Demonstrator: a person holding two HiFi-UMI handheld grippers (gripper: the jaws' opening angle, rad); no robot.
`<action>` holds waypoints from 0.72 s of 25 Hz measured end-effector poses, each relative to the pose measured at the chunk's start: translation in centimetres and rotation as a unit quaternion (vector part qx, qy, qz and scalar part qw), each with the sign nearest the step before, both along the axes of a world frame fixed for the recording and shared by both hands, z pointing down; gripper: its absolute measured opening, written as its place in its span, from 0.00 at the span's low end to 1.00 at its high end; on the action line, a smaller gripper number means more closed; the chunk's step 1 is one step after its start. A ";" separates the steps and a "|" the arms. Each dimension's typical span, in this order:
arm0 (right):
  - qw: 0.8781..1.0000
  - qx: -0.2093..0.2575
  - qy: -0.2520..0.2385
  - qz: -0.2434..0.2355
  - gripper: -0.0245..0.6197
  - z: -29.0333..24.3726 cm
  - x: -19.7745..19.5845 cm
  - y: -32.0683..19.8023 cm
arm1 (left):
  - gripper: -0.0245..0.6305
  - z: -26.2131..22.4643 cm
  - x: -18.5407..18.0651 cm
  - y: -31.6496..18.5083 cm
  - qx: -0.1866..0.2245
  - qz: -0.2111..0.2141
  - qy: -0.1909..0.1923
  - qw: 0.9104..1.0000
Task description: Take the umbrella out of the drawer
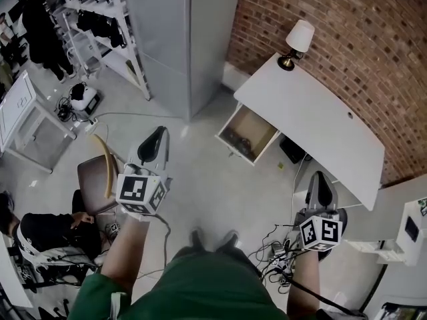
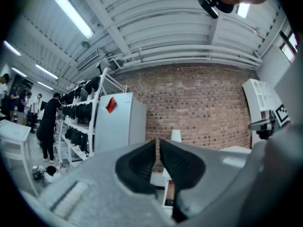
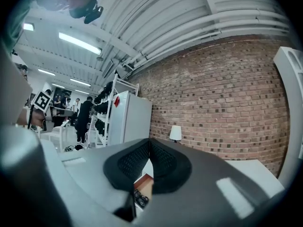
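Left claw (image 2: 157,145) barely parted, right claw (image 3: 149,144) closed, both empty.

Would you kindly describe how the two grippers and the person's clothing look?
Left gripper and right gripper are grey with black ribbed pads; each carries a white cube with black square markers. A dark cable trails from the right one. The top is green.

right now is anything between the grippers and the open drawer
Nothing visible does: the drawer is already pulled open, and only bare floor lies between it and the left gripper and right gripper.
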State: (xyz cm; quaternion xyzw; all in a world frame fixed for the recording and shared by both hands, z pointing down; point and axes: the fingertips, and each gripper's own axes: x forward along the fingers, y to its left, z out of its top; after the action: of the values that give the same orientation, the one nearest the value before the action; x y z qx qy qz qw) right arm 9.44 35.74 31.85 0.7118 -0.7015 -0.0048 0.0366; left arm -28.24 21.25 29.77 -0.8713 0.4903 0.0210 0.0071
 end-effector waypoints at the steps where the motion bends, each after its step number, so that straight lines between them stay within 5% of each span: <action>1: 1.000 -0.001 0.003 0.001 0.04 -0.1 -0.7 -0.1 | 0.08 0.3 -0.7 -0.1 -0.002 0.001 0.003 1.000; 8: 1.000 -0.005 0.012 0.007 0.04 -0.4 -2.6 -0.6 | 0.08 1.8 -1.9 -1.4 -0.019 0.007 0.009 1.000; 18: 1.000 -0.001 -0.020 0.006 0.04 1.7 1.1 -6.1 | 0.08 1.8 1.8 -6.4 -0.014 0.001 -0.023 1.000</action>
State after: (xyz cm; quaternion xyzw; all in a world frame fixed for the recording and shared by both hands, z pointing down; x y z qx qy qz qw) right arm 10.50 29.65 33.51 0.7160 -0.6976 0.0105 0.0231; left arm -26.41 14.89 31.55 -0.8720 0.4894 -0.0060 0.0062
